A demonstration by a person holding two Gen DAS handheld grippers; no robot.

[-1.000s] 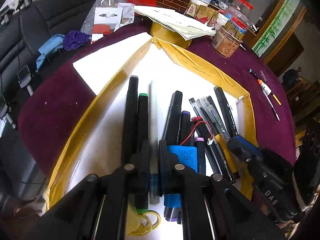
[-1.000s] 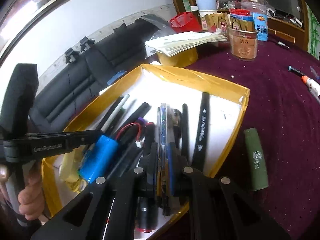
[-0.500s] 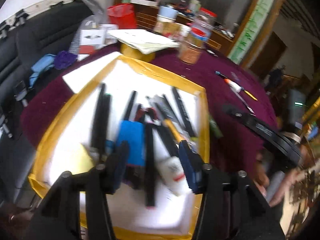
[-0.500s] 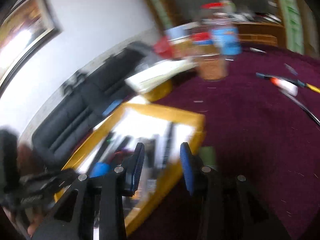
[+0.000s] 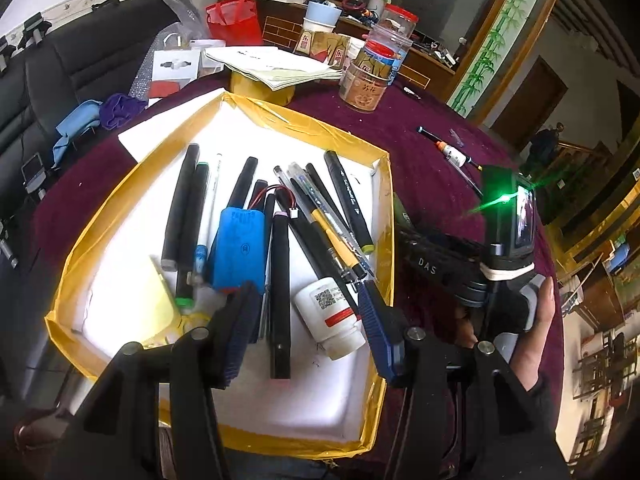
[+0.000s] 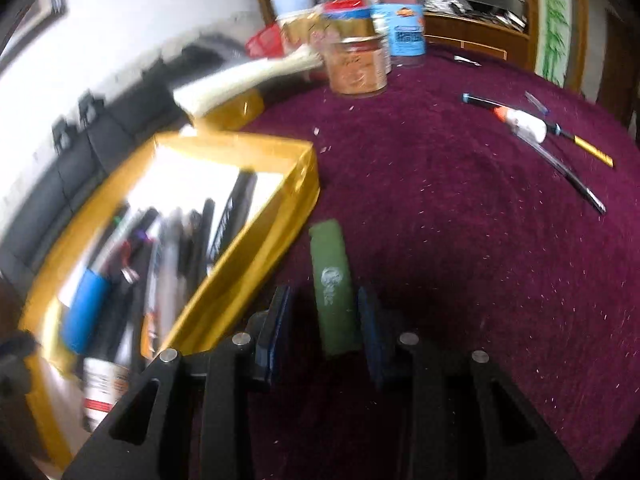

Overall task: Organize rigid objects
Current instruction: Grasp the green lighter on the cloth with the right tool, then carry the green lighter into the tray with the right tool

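Note:
A yellow-edged white tray (image 5: 384,216) (image 6: 276,216) holds several black pens and markers, a blue battery pack (image 5: 238,248) and a white bottle (image 5: 332,322). My left gripper (image 5: 304,312) is open and empty above the tray's near end. My right gripper (image 6: 322,312) is open, its blue pads on either side of a green cylinder (image 6: 332,280) that lies on the purple cloth just right of the tray. The right gripper's body (image 5: 472,272) shows in the left wrist view beside the tray.
Loose pens and a white tube (image 6: 528,124) lie on the purple tablecloth (image 6: 460,220) to the far right. Jars (image 5: 364,84), a paper stack on a yellow tape roll (image 5: 264,80) and a red bag (image 5: 234,22) stand behind the tray. A black sofa (image 5: 60,68) is on the left.
Both grippers opened and let go of the pens they held over the tray. The left pulled back and up. The right swung right, off the tray, down around the green cylinder.

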